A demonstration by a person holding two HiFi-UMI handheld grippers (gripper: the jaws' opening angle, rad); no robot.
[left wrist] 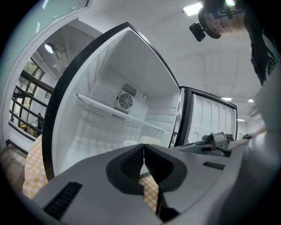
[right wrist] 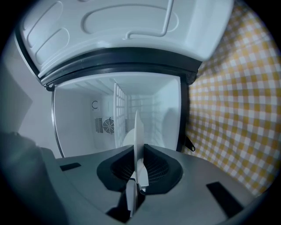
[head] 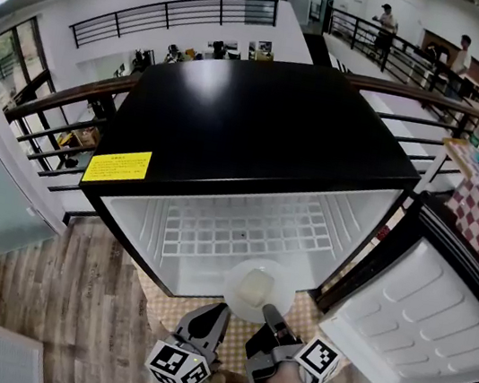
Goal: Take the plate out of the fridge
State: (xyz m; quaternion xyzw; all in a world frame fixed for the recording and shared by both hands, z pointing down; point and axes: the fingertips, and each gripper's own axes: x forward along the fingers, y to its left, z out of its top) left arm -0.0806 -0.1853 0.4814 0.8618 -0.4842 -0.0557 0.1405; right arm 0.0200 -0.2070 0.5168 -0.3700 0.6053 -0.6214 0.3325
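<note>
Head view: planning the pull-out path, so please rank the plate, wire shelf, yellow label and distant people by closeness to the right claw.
1. Plate: clamped in the right claw, at the fridge opening.
2. Wire shelf: just beyond, inside the fridge.
3. Yellow label: fridge top, left corner.
4. People: far back, upper right.

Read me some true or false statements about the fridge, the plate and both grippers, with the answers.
1. The fridge door stands open. True.
2. The right gripper is clamped on the plate. True.
3. The left gripper grips the plate too. False: its jaws are shut on nothing.
4. The plate lies on the wire shelf. False: it is lower, at the fridge's mouth.
5. The yellow label is on the door. False: it is on the fridge's black top.
</note>
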